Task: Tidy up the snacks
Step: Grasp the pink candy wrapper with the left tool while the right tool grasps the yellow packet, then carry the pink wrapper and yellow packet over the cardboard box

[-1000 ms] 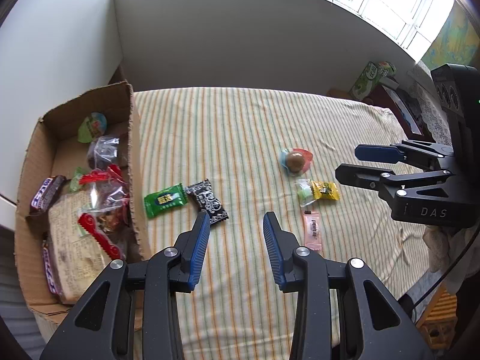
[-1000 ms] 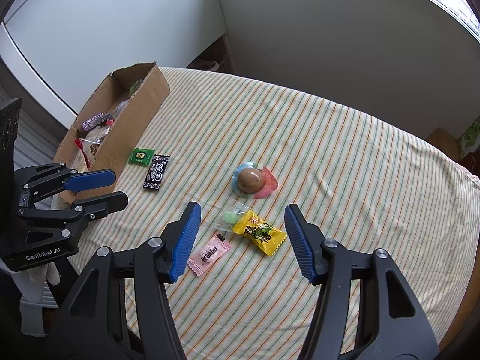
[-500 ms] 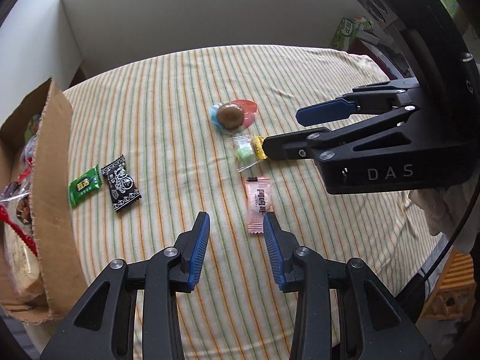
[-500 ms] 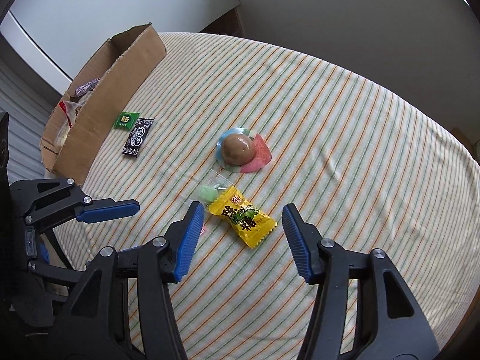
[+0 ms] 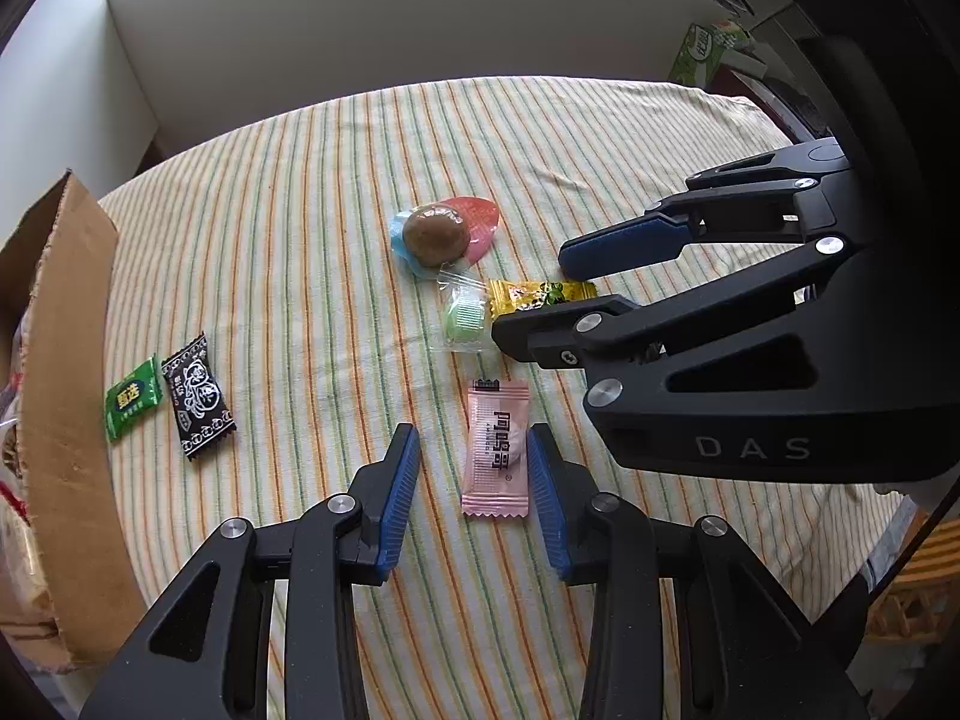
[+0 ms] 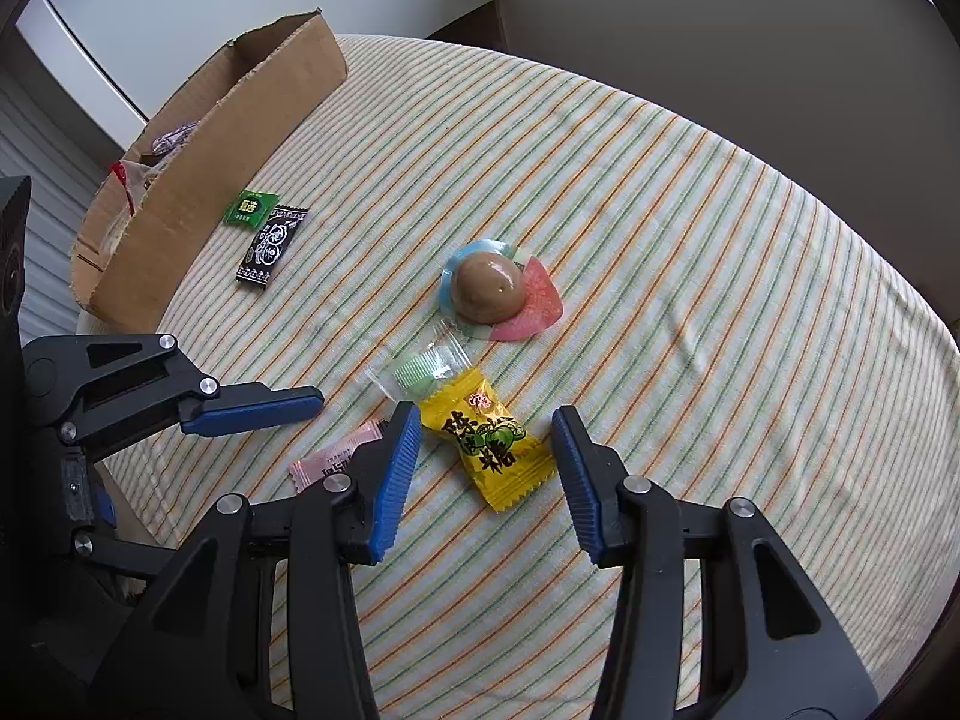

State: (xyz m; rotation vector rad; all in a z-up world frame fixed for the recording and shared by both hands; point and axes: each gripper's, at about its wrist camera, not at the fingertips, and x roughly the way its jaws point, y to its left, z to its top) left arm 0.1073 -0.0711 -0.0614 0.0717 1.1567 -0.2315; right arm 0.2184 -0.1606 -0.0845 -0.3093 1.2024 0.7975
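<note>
The pink candy [image 5: 497,449] is lying on the striped bench [image 5: 300,240] between the fingers of the left gripper [image 5: 473,456] — jaws parted, gripping nothing. The yellow candy [image 6: 486,441] is sitting between the wide-open fingers of the right gripper [image 6: 485,441], likewise empty. Just beyond are lying a green candy [image 6: 420,369] and a brown jelly cup [image 6: 487,290]. Far left, a green packet [image 5: 132,399] and a black packet [image 5: 198,402] are resting beside the cardboard box [image 5: 66,360].

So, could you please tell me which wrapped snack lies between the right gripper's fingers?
The yellow candy packet with black lettering, framed by the open right gripper; the pink one sits at the left gripper.
</note>
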